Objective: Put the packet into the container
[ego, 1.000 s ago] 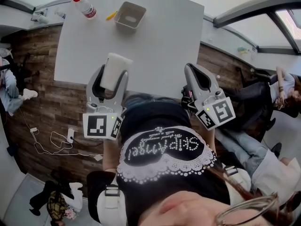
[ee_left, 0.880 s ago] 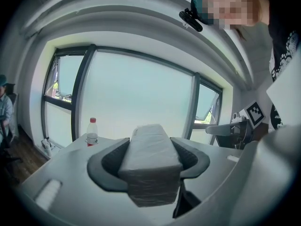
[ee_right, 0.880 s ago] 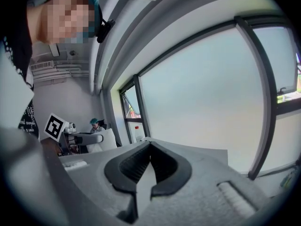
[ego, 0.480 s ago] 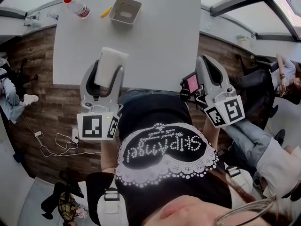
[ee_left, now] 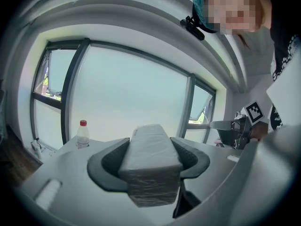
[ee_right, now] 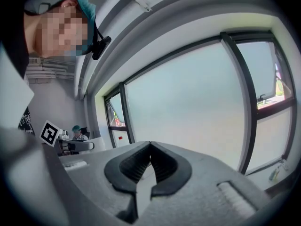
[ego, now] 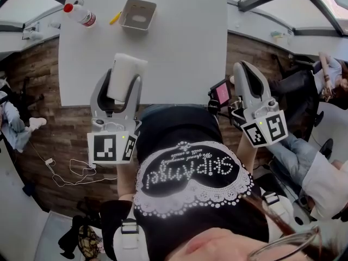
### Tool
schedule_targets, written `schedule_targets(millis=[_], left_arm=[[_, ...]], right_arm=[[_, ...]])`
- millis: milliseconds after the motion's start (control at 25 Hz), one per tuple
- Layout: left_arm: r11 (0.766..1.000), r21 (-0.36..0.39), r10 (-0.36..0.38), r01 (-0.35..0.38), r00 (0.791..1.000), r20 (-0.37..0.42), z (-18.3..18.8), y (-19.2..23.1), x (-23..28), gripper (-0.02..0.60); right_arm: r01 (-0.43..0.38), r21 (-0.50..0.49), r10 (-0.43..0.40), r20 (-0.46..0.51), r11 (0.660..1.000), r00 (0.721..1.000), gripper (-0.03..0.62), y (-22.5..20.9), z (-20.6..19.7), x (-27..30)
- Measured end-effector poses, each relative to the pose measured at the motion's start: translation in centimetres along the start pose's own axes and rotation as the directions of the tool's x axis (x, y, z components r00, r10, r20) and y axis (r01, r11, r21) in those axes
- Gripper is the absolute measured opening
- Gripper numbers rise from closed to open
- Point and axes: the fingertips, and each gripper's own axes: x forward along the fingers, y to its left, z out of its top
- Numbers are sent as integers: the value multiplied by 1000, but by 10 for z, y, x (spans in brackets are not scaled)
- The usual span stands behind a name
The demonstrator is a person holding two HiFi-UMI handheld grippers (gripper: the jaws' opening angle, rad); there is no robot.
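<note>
left gripper (ego: pixel 125 80) clamped on the white wrapped block packet (ego: pixel 128 68), carried level over the white table's (ego: pixel 179 48) near edge. grey square container (ego: pixel 124 16) well apart, at far edge. right gripper (ee_right: pixel 149 147) closed, empty, probably parked clear.

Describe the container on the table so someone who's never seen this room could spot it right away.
Start at the big white table and look along its far edge, toward the left corner. The container is the rectangular grey-beige tub there, just right of a small yellow item and a red-capped bottle. It is the only open box on the table.
</note>
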Motion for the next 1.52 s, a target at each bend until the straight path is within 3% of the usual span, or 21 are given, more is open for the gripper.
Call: schedule_targets(millis=[360, 640, 1160, 1520], left_arm=[[1000, -7, -3, 3, 1000, -11, -3, 6, 2, 275], [999, 52, 6, -9, 998, 65, 24, 21, 8, 273], [993, 115, -49, 27, 980, 194, 71, 57, 79, 273], [988, 142, -81, 54, 977, 196, 56, 75, 145, 273]], right_arm=[[-2, 7, 2, -11, 1000, 1000, 2, 6, -4, 5], [-6, 25, 6, -21, 1000, 1000, 2, 10, -11, 15], [17, 52, -15, -53, 998, 998, 2, 8, -16, 39], [56, 76, -49, -89, 996, 995, 2, -7, -25, 50]])
